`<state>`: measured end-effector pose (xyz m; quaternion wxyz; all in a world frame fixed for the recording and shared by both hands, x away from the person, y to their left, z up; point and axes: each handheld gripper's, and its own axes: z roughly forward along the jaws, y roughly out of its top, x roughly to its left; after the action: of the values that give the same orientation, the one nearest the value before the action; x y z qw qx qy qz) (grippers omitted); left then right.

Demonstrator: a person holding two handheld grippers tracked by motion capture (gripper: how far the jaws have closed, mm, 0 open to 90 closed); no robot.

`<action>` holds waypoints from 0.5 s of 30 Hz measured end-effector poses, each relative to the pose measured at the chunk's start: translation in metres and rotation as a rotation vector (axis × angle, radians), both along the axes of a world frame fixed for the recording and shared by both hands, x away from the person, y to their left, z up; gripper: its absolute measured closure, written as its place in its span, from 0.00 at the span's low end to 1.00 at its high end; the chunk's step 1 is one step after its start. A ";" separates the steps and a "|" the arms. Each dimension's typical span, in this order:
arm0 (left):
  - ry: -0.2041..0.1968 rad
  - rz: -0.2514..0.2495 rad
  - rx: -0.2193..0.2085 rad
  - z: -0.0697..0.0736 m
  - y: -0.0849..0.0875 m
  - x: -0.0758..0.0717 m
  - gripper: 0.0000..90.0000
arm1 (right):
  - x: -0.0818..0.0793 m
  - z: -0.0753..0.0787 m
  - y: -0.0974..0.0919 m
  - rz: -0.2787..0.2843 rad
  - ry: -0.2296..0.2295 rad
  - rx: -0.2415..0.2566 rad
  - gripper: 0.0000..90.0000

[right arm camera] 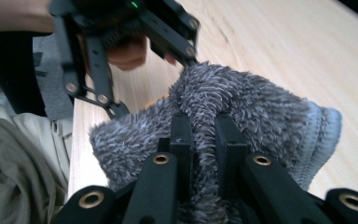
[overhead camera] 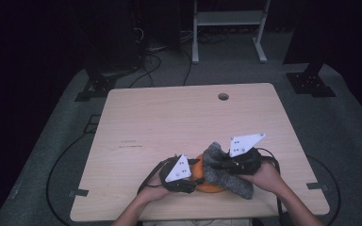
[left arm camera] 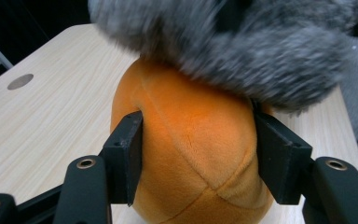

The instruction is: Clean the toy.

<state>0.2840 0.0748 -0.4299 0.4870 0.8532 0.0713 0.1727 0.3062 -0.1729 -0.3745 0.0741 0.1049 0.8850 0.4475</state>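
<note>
An orange plush ball sits near the table's front edge. A grey fuzzy cloth lies draped over its top. In the left gripper view my left gripper is shut on the plush ball, with both pads pressed into its sides and the grey cloth hanging just above. In the right gripper view my right gripper is shut on a raised fold of the cloth. In the high view the left gripper is left of the ball and the right gripper is to its right.
A round cable hole sits at the table's far side. A white metal frame and cables lie on the floor behind. The person's hands and forearms come in at the front edge.
</note>
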 end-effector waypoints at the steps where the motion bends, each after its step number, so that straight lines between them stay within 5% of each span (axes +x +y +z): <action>1: 0.011 0.002 -0.007 -0.001 0.002 0.001 0.44 | 0.004 -0.003 -0.002 -0.005 0.015 0.009 0.88; 5: 0.077 0.012 -0.060 -0.004 0.007 0.007 0.42 | 0.010 -0.014 -0.019 -0.065 0.056 0.042 0.88; 8: 0.258 0.047 -0.140 -0.001 0.005 0.018 0.23 | 0.008 -0.021 -0.028 -0.094 0.072 0.071 0.88; 10: 0.322 0.072 -0.170 0.000 0.005 0.022 0.21 | 0.002 -0.023 -0.027 -0.084 0.071 0.077 0.89; 15: 0.179 0.058 -0.120 0.002 -0.001 0.012 0.40 | -0.008 -0.007 -0.023 -0.053 0.026 0.069 0.88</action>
<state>0.2956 0.0741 -0.4282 0.5237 0.8321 0.1495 0.1054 0.2984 -0.1958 -0.3817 0.0707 0.1369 0.8669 0.4741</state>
